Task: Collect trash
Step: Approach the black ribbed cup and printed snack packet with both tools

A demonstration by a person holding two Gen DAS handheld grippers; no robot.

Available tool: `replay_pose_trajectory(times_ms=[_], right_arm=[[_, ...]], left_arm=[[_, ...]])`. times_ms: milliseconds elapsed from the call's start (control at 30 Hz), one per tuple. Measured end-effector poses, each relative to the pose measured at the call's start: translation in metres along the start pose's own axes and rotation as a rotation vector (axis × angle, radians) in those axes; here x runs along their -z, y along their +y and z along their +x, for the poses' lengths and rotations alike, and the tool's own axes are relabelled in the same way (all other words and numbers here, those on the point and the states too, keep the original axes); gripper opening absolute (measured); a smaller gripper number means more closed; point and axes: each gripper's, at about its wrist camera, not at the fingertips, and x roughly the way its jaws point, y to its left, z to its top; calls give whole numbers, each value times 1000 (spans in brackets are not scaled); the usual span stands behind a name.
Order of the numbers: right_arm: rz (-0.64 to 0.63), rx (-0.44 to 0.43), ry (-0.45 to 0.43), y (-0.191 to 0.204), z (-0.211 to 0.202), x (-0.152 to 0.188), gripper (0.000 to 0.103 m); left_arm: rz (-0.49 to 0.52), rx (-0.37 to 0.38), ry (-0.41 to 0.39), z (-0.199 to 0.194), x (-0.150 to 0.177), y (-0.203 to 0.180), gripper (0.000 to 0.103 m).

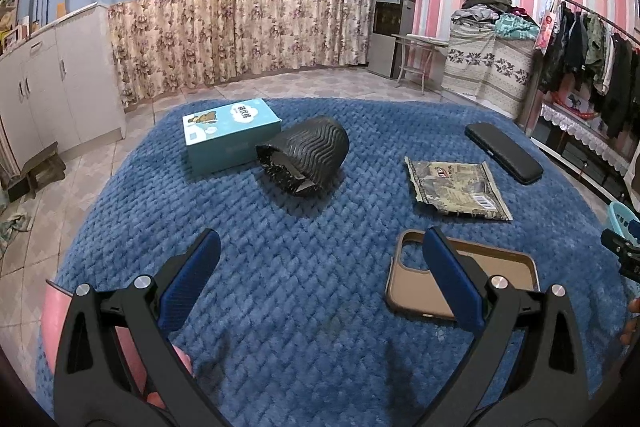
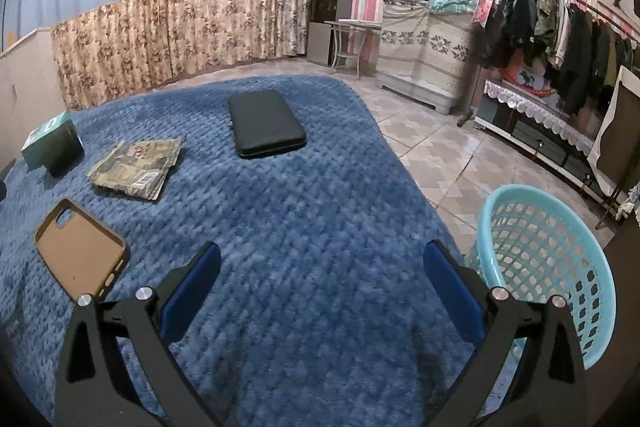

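Observation:
An empty snack wrapper (image 1: 456, 189) lies flat on the blue blanket (image 1: 280, 247); it also shows in the right wrist view (image 2: 136, 169). A crumpled black bag (image 1: 306, 157) lies beside a teal box (image 1: 230, 135). A turquoise plastic basket (image 2: 540, 267) stands off the blanket's right edge. My left gripper (image 1: 322, 247) is open and empty above the blanket, its right finger over a brown phone case (image 1: 496, 273). My right gripper (image 2: 322, 259) is open and empty, just left of the basket.
A black case (image 2: 266, 123) lies at the far part of the blanket (image 2: 320, 187); it also shows in the left wrist view (image 1: 504, 151). The phone case (image 2: 80, 251) lies at left. A clothes rack (image 2: 560, 23), covered cabinet (image 2: 424, 47) and tiled floor (image 2: 436, 147) are at right.

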Motion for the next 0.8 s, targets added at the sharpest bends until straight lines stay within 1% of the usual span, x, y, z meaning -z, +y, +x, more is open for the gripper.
replay_pose_trajectory(times_ms=[267, 400, 433, 533, 733, 800], right_arm=[[-11, -18, -4, 9, 1, -3, 99], [-9, -54, -9, 12, 1, -2, 99], [-21, -46, -1, 15, 2, -2, 99], [-48, -26, -16, 19, -1, -3, 99], [-5, -74, 32, 15, 2, -5, 99], [-13, -62, 33, 17, 3, -5, 99]], left_arm=[[-3, -9, 0, 2, 2, 4, 98], [-7, -12, 1, 2, 2, 6, 98], [-10, -14, 2, 3, 2, 7, 98], [-14, -16, 4, 2, 3, 10, 98], [-25, -26, 5, 2, 2, 17, 98], [-31, -28, 3, 2, 2, 19, 98]])
